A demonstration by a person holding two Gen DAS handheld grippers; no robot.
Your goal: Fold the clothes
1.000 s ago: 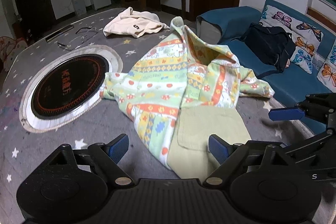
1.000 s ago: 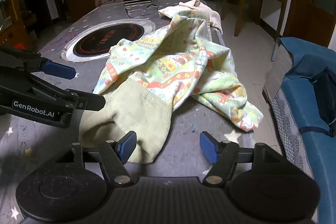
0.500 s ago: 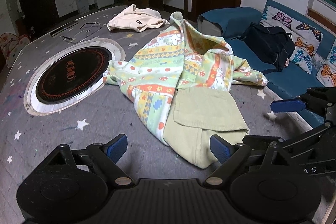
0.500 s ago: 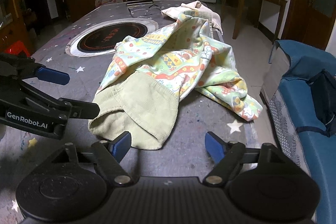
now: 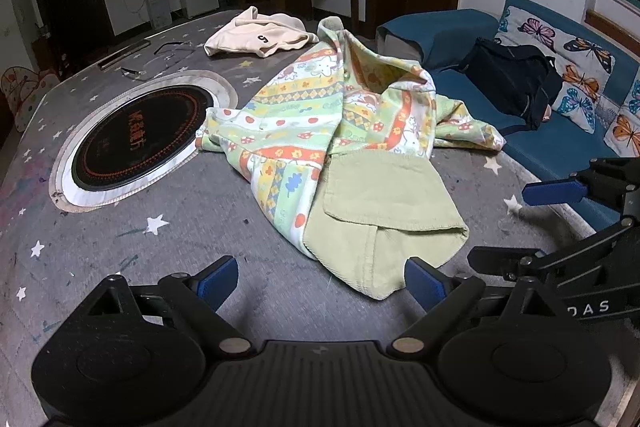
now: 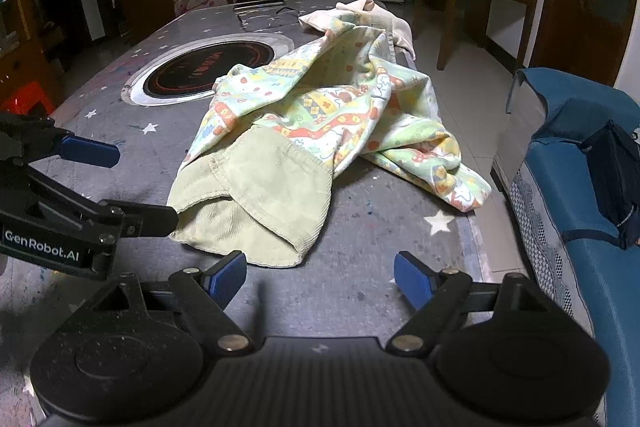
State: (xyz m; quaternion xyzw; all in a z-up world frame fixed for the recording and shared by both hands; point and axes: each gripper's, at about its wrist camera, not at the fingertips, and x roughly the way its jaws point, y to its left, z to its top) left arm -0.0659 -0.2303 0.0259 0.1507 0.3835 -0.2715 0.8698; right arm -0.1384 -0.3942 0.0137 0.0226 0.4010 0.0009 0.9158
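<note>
A: So, which step is judged to be in hand?

B: The very start, it seems. The patterned garment (image 5: 320, 115) is seen crumpled on the star-printed table (image 5: 168, 227), nothing yet folded. No cloth is held: the left gripper (image 5: 320, 281) is spread wide and empty, and the right gripper (image 6: 320, 277) is likewise spread and empty.

A: And where is the garment placed relative to them?

B: Ahead of both. Its plain green hem (image 5: 384, 223) is turned toward the grippers, its nearest corner lying just beyond the left gripper's fingertips and close to the right gripper's left finger. The rest is heaped away toward the round cooktop (image 5: 136, 139) and the table's sofa-side edge, where one sleeve (image 6: 448, 175) is draped.

A: What is called for next?

B: Probably the hem is to be pinched at two corners, well apart, so the garment can be drawn flat. A cream garment (image 5: 260, 37) is left at the far end, touched by the patterned one's far tip; care is needed there.
</note>
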